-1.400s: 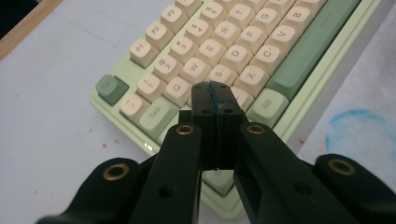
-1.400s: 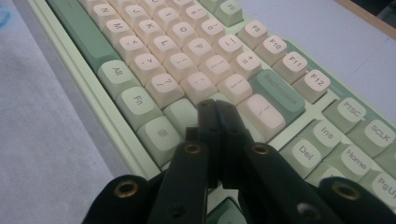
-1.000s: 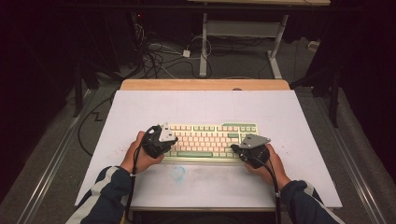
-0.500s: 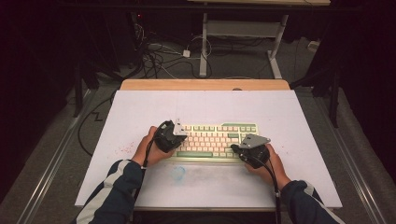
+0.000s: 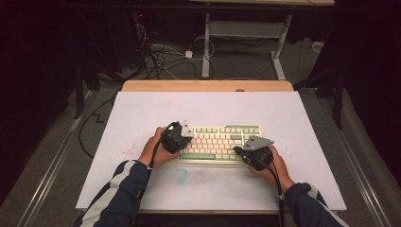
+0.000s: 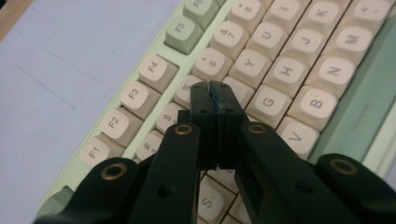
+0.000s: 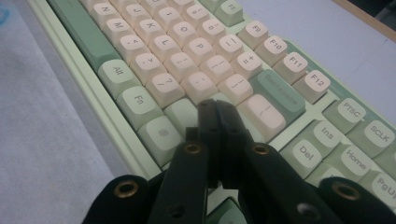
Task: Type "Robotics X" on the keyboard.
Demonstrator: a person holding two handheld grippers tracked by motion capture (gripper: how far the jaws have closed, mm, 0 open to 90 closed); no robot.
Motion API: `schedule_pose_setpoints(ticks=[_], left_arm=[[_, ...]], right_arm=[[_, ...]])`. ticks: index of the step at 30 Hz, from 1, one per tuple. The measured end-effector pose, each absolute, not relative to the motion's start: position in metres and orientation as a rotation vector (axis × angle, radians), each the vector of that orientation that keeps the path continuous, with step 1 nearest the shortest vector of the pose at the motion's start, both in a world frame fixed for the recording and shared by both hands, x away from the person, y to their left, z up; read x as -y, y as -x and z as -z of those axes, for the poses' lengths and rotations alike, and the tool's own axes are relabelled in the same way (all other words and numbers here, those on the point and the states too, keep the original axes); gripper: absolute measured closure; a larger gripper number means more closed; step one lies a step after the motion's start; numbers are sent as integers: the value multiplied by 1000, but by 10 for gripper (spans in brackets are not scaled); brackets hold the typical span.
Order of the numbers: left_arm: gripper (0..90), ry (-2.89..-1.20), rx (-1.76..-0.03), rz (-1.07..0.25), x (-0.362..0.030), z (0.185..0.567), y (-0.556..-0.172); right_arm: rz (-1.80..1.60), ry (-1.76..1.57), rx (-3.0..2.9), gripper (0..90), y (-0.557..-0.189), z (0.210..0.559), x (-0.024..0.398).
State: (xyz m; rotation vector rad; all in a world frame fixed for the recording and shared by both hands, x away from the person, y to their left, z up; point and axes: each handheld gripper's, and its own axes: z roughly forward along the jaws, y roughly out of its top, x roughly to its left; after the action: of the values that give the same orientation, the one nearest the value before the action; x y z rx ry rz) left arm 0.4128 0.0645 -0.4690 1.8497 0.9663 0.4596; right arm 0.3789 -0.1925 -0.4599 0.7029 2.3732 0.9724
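The counter (image 5: 142, 118) is lying under a pale sheet, with a wooden edge showing along its far side and a faint red smudge and a bluish stain on the near part. Sitting a little nearer than its middle is the keyboard (image 5: 220, 142) — a pale green case carrying cream letter keys, with darker green caps for the space bar, the modifiers and some of the function row. It is lying flat and square to the person's side of the counter.

The left gripper (image 5: 182, 135) is hanging over the keyboard's left end; in the left gripper view its jaws are pressed together with nothing between them, the tips (image 6: 210, 88) sitting just above the keys between the number row and the letters near R and T. Whether they are touching a key I cannot tell.

The right gripper (image 5: 239, 151) is sitting over the right end near the front edge — its jaws are likewise clenched on nothing, tips (image 7: 212, 105) over the keys just below Backspace.
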Motion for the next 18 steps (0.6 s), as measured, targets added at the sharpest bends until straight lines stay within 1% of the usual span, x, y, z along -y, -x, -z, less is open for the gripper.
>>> schedule_pose_setpoints(ticks=[3, 8, 10, 15, 16, 18], left_arm=[[845, -1841, -952, -455, -66, 466, -411], [830, -1775, -914, -477, -73, 455, -407], [800, -1756, -903, -482, -76, 451, -405], [609, -1679, -872, -486, -86, 440, -398], [584, -1674, -869, -489, -89, 438, -395], [489, -1653, -855, -514, -94, 436, -389]], right_arm=[[-968, -706, -2372, 900, -378, 459, 192], [-975, -700, -2368, 900, -378, 458, 193], [-996, -693, -2349, 900, -376, 455, 194], [-1034, -691, -2325, 900, -372, 445, 199], [-1041, -694, -2323, 900, -372, 444, 199], [-1044, -685, -2319, 900, -370, 442, 199]])
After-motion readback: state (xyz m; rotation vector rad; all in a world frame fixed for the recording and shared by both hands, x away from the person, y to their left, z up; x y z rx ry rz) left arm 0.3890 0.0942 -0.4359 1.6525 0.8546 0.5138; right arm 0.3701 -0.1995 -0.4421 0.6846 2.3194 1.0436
